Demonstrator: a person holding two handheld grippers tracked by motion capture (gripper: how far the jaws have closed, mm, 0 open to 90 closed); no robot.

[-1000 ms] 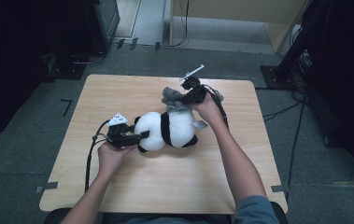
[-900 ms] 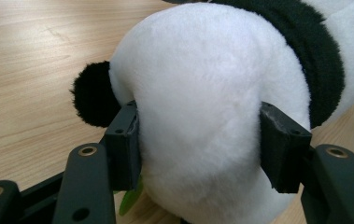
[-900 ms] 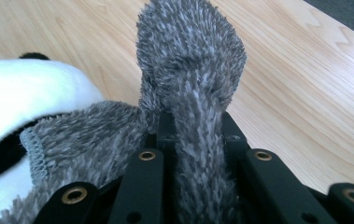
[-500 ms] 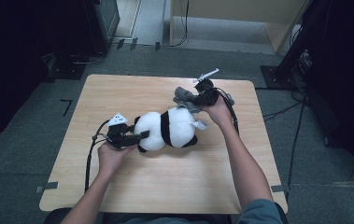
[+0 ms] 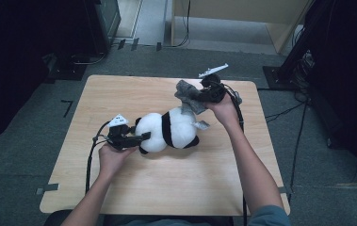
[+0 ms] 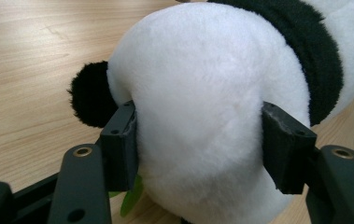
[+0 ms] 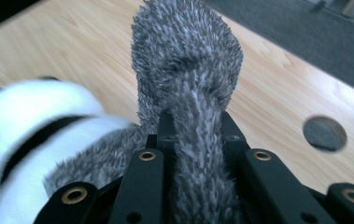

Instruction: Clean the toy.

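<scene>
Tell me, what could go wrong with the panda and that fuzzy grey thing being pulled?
1. The left gripper has just been opening its jaws around the panda; if the hold gets too loose, the panda could slide along the table with the pull.
2. The right gripper is shut on the grey fuzzy cloth, lifted and stretched; the cloth might slip out or a seam might strain.
</scene>
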